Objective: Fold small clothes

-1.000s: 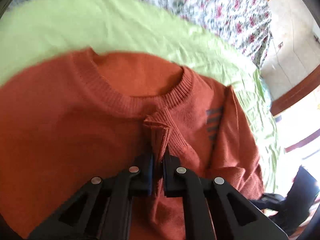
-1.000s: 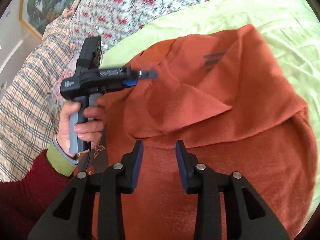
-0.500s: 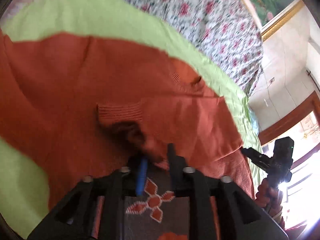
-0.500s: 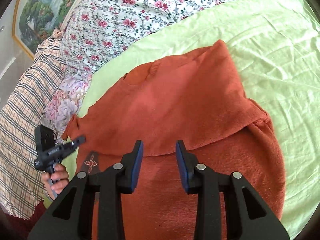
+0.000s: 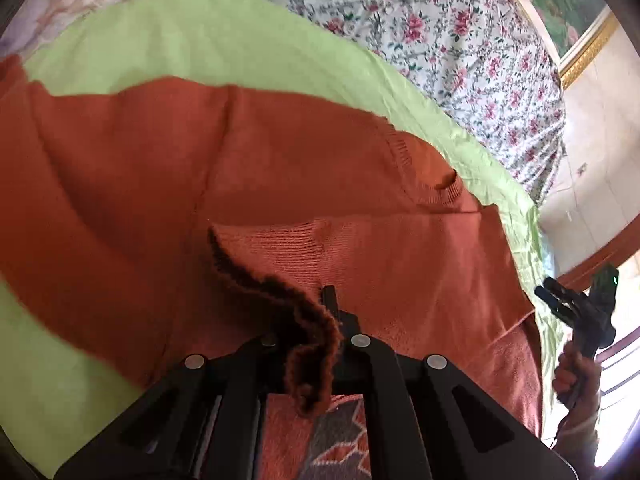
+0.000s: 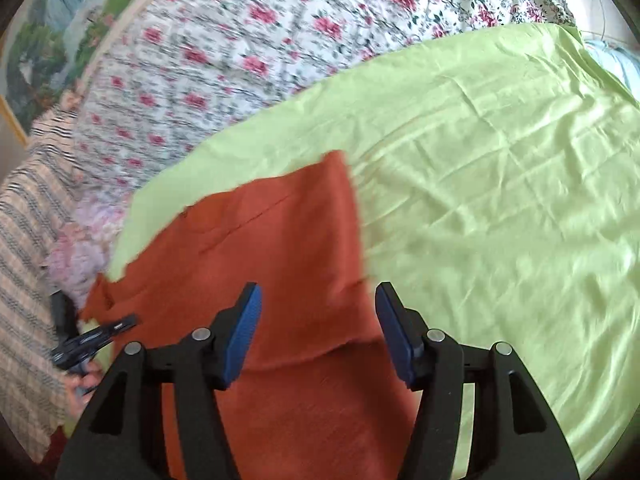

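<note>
Lime-green sheet (image 6: 500, 184), floral bedspread (image 6: 280, 36) behind it, checked fabric (image 6: 24, 248), gold-framed landscape painting (image 5: 576, 12)

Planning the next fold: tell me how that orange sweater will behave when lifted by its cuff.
Probably floppy: the orange sweater already droops over the left gripper at the cuff. Likely light, with fuzzy knit that grips rather than slips. It may drag and wrinkle the green sheet.

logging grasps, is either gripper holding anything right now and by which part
The left gripper pinches the orange sweater by a ribbed edge. The right gripper is open, holding nothing.
</note>
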Available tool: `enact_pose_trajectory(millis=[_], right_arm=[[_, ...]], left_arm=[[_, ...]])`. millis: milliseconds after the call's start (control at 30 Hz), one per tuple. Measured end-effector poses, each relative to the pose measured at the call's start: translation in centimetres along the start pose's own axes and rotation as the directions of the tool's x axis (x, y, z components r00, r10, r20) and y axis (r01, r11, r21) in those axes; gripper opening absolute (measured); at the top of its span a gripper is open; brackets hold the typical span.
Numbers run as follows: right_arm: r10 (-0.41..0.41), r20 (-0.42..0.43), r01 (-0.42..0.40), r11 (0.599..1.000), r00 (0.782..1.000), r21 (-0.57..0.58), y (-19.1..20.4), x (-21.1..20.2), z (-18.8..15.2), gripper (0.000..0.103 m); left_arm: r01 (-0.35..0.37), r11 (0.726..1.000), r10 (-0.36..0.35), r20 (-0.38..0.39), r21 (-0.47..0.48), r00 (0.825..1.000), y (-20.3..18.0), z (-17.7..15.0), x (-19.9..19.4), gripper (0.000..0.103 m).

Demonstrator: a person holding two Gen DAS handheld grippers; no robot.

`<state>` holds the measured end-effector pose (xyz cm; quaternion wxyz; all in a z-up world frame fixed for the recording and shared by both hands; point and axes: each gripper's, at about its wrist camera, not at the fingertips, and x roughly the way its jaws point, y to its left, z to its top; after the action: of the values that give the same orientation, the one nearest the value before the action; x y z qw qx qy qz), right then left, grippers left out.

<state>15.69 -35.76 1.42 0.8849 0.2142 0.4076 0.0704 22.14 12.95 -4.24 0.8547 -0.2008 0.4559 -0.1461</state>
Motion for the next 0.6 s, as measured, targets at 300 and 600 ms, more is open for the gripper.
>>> enact_pose_trajectory(millis=[300, 600], right_arm=[[-0.116, -0.125, 0.101, 0.987, 0.985, -0.125, 1.0, 9.0, 3.3, 0.054], [-0.115, -0.077, 0.112, 0.993, 0.99, -0.044, -2.1, 7.5, 3.8, 0.01]], left_arm=[[-0.04, 0.997, 0.041, -0.023, 0.061, 0.999, -2.0, -0.2, 0.9, 0.004], [-0.039, 0.987, 0.04, 0.001, 0.153, 0.999, -5.0, 0.8, 2.5, 0.004]])
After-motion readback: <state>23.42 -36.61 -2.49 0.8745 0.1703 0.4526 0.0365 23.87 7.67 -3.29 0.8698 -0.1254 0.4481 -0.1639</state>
